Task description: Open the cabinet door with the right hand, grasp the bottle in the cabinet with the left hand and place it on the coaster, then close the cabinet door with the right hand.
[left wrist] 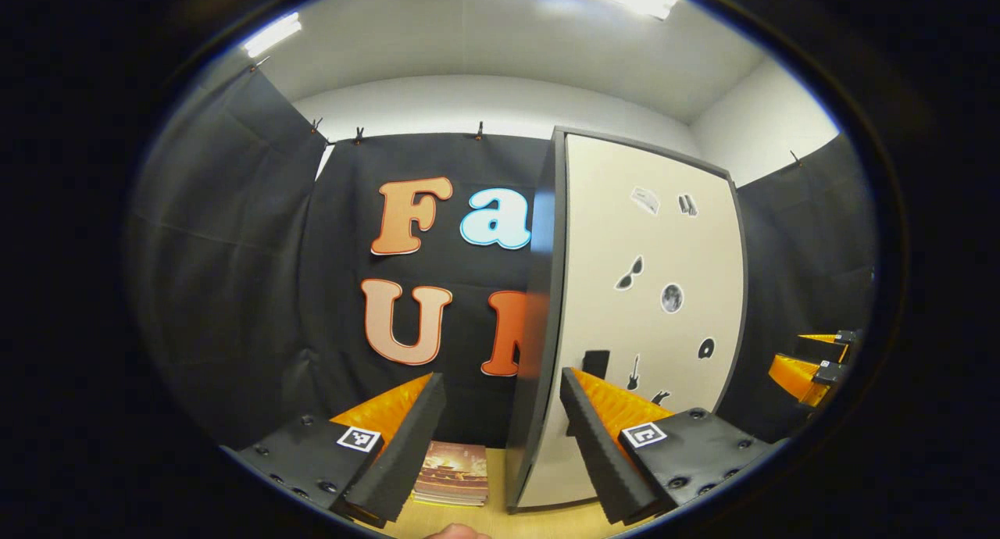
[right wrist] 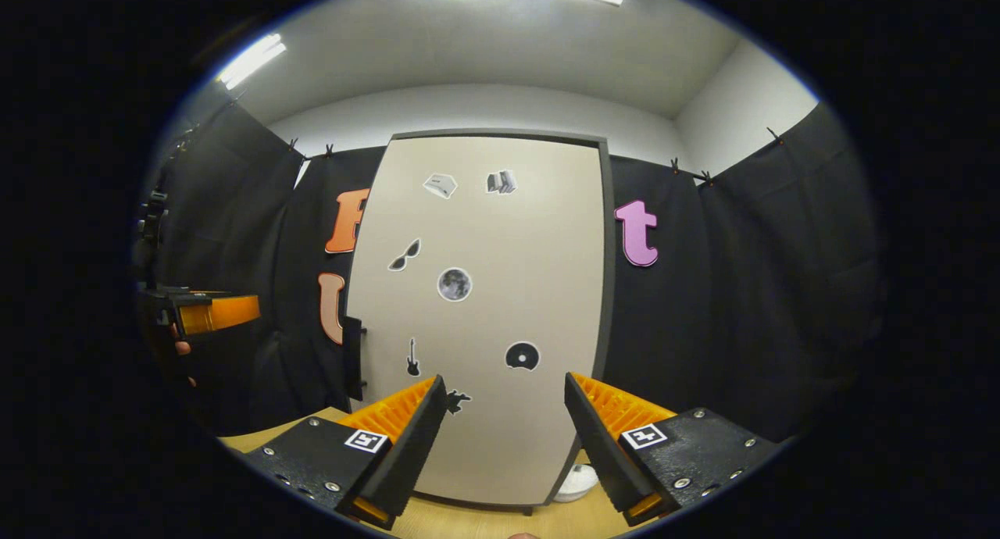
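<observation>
Cabinet door (right wrist: 484, 305) closed, bottle presumably behind it. Rigid, light panel; take it at the dark handle (right wrist: 353, 358) on its left edge. Right gripper (right wrist: 504, 414) and left gripper (left wrist: 500, 414) wide, empty.

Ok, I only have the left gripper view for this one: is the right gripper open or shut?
Observer: Open. In the right gripper view the right gripper has its fingers spread, with nothing between them.
Operator: What is it pointing at?
Observer: It points straight at the front of the cabinet door, which looks shut.
Operator: Is it lined up with the handle?
Observer: No. The dark handle is at the door's left edge, left of both fingers.
Operator: Is there anything past the door that I miss?
Observer: A white round object lies on the table by the door's lower right corner. I can't tell what it is.
</observation>
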`<state>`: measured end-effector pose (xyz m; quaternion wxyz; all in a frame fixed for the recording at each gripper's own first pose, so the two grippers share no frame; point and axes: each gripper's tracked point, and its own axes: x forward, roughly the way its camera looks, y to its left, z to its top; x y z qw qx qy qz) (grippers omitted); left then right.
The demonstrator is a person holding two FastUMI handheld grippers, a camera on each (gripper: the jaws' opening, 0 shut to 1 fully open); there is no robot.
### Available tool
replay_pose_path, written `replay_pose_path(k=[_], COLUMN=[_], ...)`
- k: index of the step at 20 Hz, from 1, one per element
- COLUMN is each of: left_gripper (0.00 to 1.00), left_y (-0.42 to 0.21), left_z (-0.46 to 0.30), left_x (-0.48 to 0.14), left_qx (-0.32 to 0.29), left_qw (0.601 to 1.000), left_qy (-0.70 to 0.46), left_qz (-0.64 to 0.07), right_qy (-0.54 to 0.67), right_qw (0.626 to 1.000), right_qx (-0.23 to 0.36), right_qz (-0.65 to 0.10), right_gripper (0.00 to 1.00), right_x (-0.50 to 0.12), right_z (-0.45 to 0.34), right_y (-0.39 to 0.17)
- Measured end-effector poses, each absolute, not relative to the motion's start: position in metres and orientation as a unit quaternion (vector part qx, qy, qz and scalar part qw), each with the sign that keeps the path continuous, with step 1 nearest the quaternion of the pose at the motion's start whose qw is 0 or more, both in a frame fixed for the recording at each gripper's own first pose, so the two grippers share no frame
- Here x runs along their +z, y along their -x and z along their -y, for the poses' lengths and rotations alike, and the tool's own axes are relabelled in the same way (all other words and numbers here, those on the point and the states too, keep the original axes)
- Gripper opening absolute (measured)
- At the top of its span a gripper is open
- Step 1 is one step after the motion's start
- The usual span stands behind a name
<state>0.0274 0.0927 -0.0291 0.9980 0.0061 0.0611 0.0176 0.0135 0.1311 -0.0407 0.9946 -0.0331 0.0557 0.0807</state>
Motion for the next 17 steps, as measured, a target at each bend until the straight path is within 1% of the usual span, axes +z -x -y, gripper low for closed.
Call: replay_pose_path(k=[2,5,7,8,10,17], left_gripper=[0.94,0.96,0.96,0.93,0.96,0.93], left_y=[-0.029,-0.030,-0.031,-0.030,-0.029,-0.027], left_z=[-0.081,-0.076,-0.069,-0.065,-0.061,-0.069], left_x=[-0.022,-0.007,0.002,0.004,0.009,0.026], left_qx=[0.010,0.011,0.009,0.006,0.003,0.008], left_qw=[0.998,0.999,0.999,0.999,1.000,1.000], left_qy=[0.010,0.001,-0.002,-0.002,-0.005,-0.025], left_qz=[-0.063,-0.050,-0.040,-0.036,-0.030,-0.004], right_qy=[0.029,0.031,0.042,0.046,0.048,0.036], right_qw=[0.996,0.997,0.996,0.996,0.996,0.996], right_qx=[0.073,0.060,0.065,0.065,0.069,0.073], right_qz=[-0.053,-0.041,-0.038,-0.037,-0.030,-0.024], right_gripper=[0.93,0.93,0.93,0.93,0.93,0.94], right_x=[-0.034,-0.024,-0.021,-0.020,-0.014,-0.011], right_z=[-0.114,-0.097,-0.096,-0.098,-0.101,-0.111], right_y=[-0.007,-0.001,0.002,0.002,0.007,0.005])
